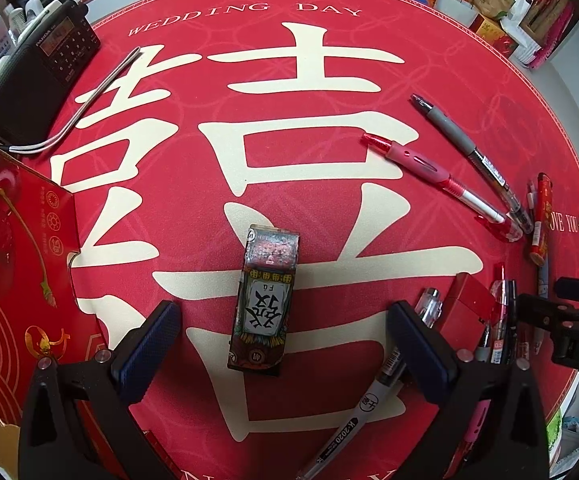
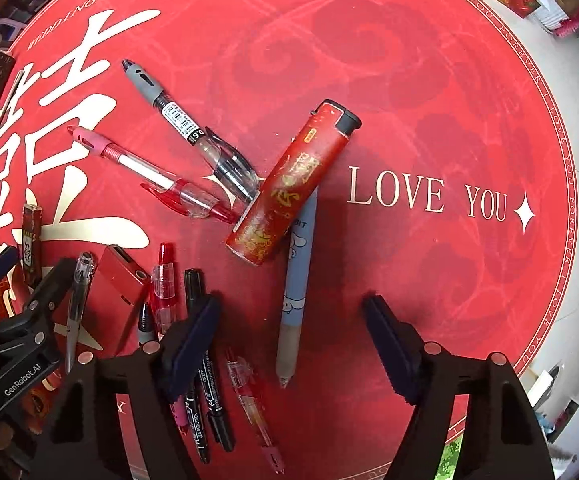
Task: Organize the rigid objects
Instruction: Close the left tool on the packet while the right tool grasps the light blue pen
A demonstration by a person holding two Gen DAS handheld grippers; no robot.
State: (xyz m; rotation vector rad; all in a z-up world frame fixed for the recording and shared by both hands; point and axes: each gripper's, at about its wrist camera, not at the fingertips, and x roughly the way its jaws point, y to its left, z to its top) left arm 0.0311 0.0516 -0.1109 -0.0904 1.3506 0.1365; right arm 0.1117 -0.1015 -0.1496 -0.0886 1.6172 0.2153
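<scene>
In the left wrist view my left gripper (image 1: 283, 340) is open, its jaws on either side of a small patterned lighter (image 1: 265, 300) lying on the red mat (image 1: 329, 208). A red pen (image 1: 437, 176) and a grey pen (image 1: 469, 156) lie further right. In the right wrist view my right gripper (image 2: 293, 344) is open above a blue pen (image 2: 295, 292). A red lighter (image 2: 289, 188) rests across that pen's top end. The red pen (image 2: 145, 168) and grey pen (image 2: 185, 120) lie to its left. Several pens (image 2: 205, 360) and a red metal lighter (image 2: 117, 280) cluster at lower left.
A black radio (image 1: 41, 72) with a looped strap sits at the far left of the mat. A red gift box (image 1: 13, 260) lies at the left edge. Boxes and bags (image 1: 501, 12) stand beyond the far right edge.
</scene>
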